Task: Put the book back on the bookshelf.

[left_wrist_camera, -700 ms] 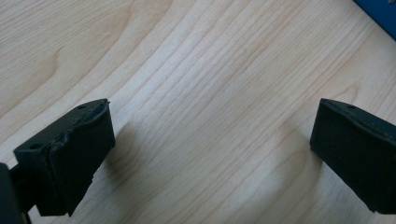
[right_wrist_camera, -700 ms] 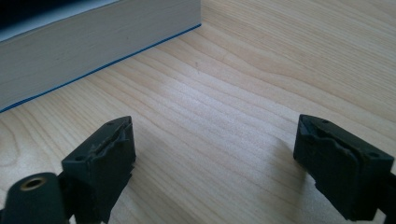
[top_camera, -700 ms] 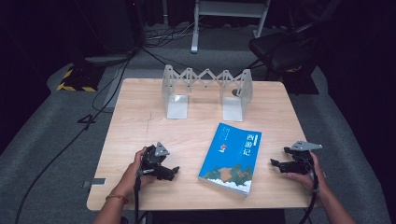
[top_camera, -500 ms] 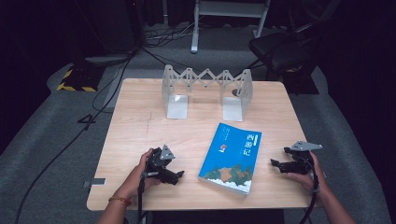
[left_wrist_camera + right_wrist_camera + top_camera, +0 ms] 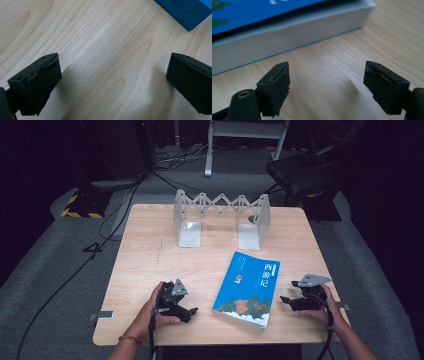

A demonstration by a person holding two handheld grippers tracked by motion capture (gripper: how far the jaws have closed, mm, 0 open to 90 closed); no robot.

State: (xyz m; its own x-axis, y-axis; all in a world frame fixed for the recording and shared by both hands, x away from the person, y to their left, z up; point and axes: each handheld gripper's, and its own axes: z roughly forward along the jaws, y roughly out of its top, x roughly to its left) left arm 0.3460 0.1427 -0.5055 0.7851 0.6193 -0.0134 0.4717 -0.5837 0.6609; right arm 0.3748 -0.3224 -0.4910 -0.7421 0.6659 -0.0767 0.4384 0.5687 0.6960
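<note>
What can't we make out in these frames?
- Book: small cover print too small to read, high view.
- Book: cut off by the top and right edges, left gripper view.
- Book: blurred and cut off at the top, right gripper view.
- Rack: its far side is hidden by its own panels, high view.
</note>
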